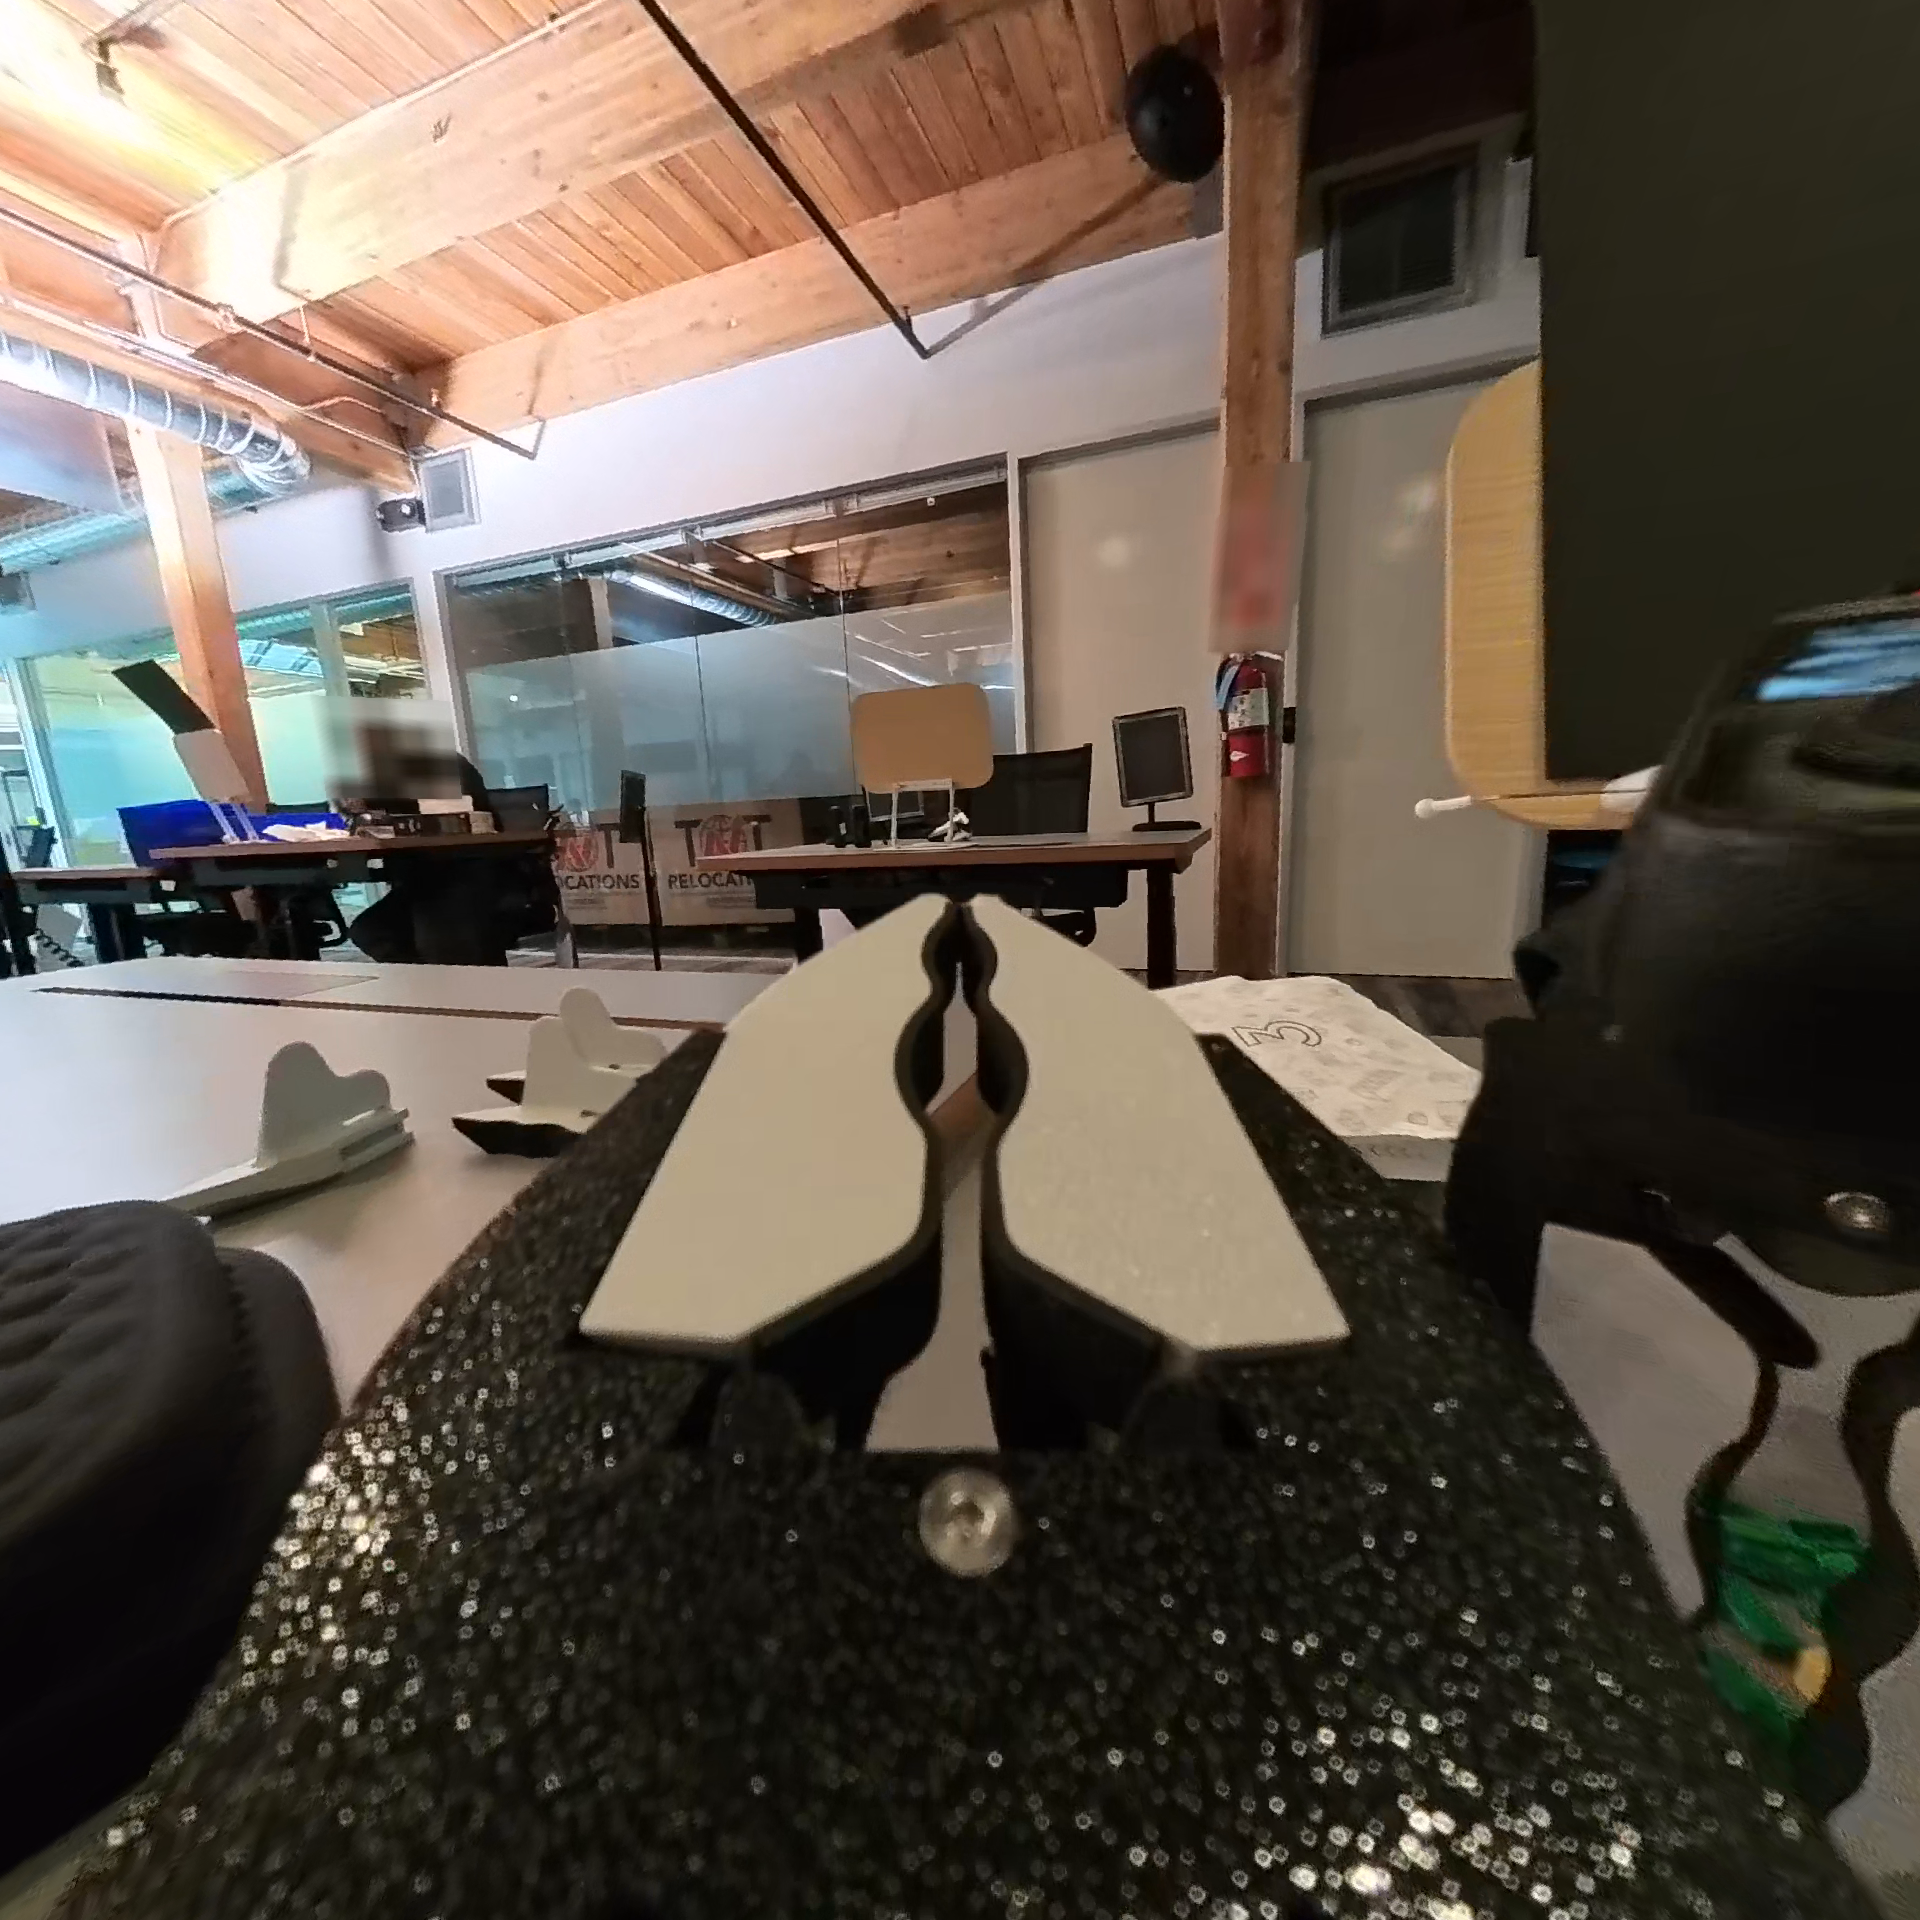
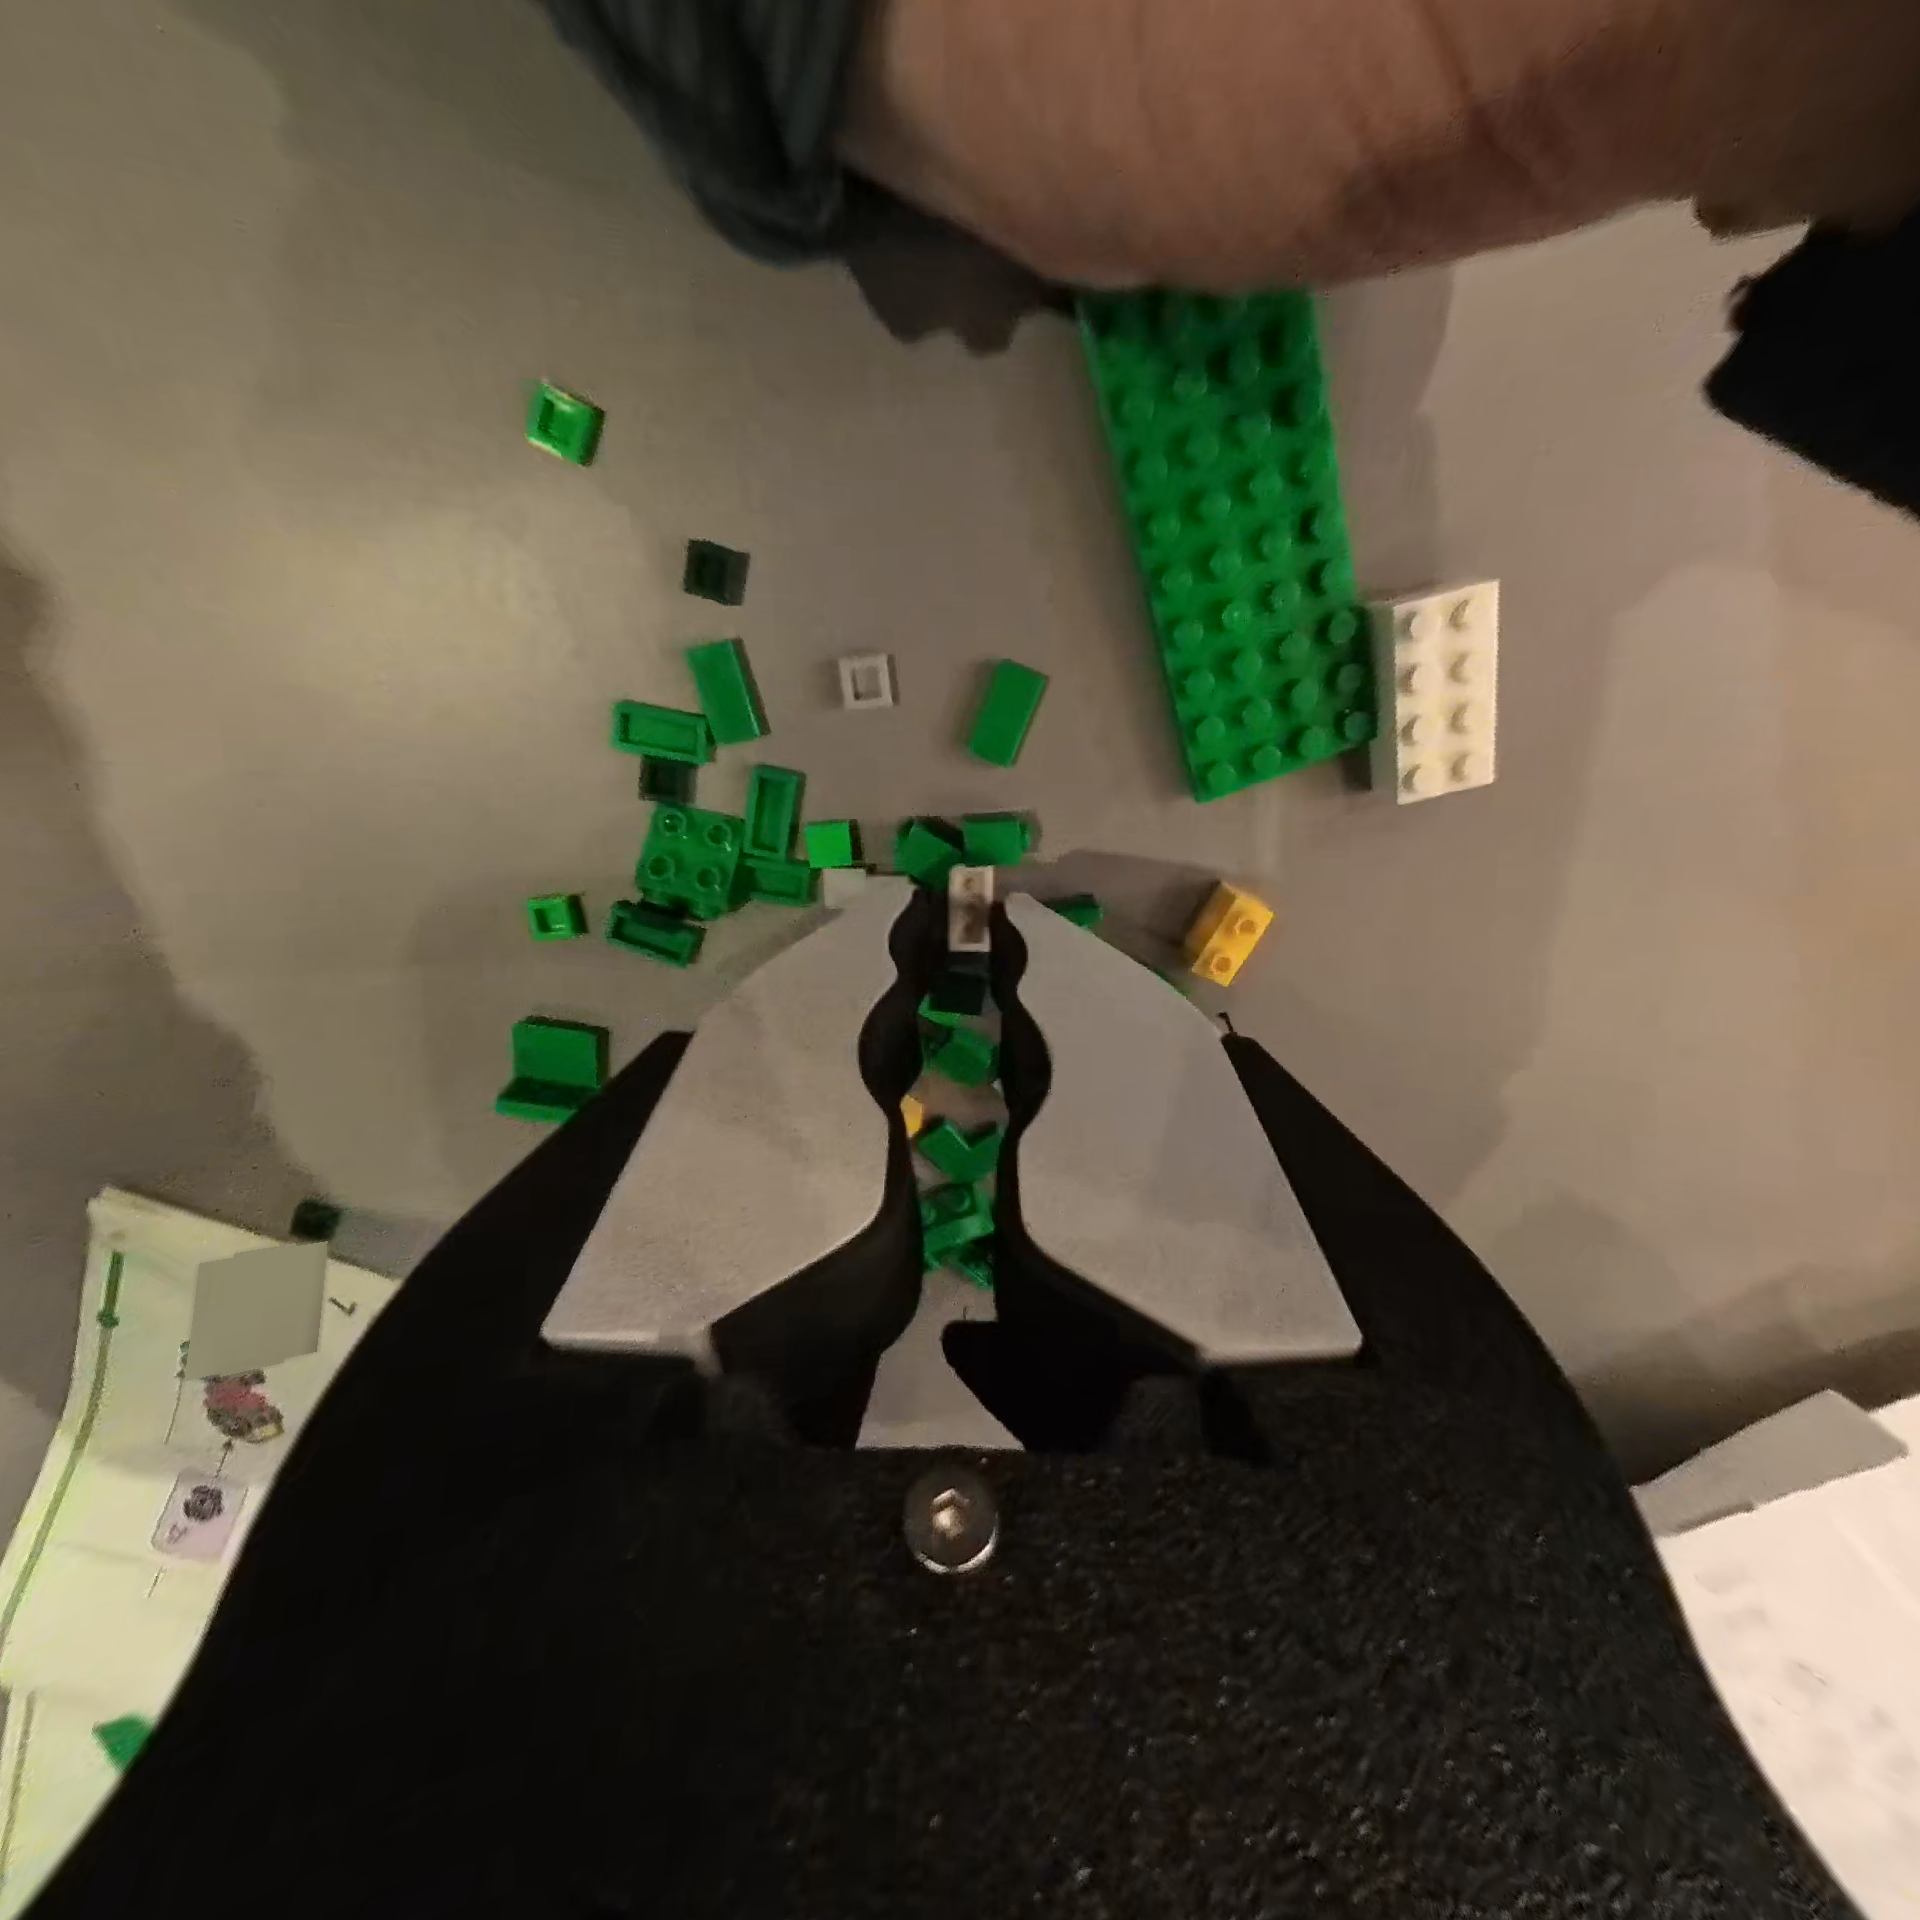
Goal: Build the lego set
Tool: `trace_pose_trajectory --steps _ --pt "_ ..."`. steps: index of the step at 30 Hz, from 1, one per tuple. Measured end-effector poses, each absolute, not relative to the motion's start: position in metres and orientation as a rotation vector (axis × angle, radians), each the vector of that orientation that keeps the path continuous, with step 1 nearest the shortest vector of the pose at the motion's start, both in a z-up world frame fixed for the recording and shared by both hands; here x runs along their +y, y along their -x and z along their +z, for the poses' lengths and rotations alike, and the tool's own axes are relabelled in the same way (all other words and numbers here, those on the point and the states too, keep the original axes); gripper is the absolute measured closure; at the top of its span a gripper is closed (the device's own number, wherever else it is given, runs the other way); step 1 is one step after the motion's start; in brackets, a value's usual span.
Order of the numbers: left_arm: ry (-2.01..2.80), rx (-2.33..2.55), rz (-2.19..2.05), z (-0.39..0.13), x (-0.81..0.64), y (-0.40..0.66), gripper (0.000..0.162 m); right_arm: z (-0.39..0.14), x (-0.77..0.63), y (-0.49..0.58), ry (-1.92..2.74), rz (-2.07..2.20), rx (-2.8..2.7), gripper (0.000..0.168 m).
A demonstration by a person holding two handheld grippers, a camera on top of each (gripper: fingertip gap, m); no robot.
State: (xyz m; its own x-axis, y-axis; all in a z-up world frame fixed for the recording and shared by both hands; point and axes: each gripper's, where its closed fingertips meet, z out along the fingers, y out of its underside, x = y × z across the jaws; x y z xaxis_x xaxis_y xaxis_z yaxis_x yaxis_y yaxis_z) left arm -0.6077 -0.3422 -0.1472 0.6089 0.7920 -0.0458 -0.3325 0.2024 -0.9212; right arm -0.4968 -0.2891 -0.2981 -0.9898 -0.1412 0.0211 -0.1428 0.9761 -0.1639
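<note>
Right gripper (image 2: 971, 920) pinches a small white lego piece (image 2: 972, 914) at its fingertips, above the grey table (image 2: 312, 623).
Under and between its fingers lies a scatter of small green pieces (image 2: 727, 821); a yellow brick (image 2: 1229, 932) sits just right of the tips. Ahead and to the right, a long green plate (image 2: 1226, 540) lies flat with a white plate (image 2: 1439, 691) touching its near right corner; a person's forearm (image 2: 1299, 135) covers the plate's far end. An instruction booklet (image 2: 94, 1455) lies at lower left. Left gripper (image 1: 961, 920) points level across the office, fingertips closed together with nothing between them; the right gripper's body shows at its right.
</note>
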Motion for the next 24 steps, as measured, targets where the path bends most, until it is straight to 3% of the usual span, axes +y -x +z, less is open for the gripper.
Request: trace_pose_trajectory --steps 14,20,24 --pt "1.108 -0.488 0.83 -0.145 -0.342 0.608 0.162 -0.29 -0.283 0.505 -0.174 0.219 -3.093 0.16" --pt "1.113 -0.483 0.806 -0.146 -0.337 0.605 0.162 -0.254 -0.224 0.481 0.356 0.239 -2.948 0.16" --pt "1.136 -0.43 0.81 -0.145 -0.325 0.598 0.162 -0.235 -0.151 0.394 0.797 0.302 -2.71 0.16"
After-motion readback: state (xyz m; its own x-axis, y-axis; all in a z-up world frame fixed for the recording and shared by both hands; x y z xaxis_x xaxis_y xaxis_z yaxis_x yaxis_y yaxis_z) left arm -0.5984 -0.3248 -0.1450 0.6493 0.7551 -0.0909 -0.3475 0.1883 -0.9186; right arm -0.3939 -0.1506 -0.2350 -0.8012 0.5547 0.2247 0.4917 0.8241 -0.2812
